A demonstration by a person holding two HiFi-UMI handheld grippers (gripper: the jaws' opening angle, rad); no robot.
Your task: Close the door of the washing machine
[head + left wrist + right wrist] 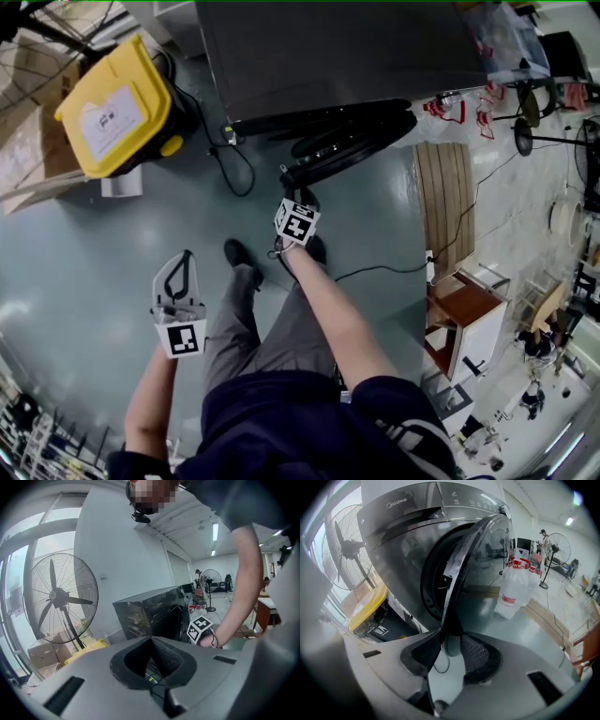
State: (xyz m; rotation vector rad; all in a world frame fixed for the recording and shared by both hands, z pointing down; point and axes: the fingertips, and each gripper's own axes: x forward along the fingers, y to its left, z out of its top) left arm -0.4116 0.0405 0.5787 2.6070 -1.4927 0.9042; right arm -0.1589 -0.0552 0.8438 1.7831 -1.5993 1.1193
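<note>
Right gripper view: door of washing machine is round, dark tinted glass in black rim. It is swung open, seen nearly edge-on, long axis upright, free edge toward camera. Right gripper jaws stand around rim's lower edge; pads seem to press both faces. Head view: door juts from machine front as dark strip slanting toward person. Left gripper jaws together, empty, well apart from door.
</note>
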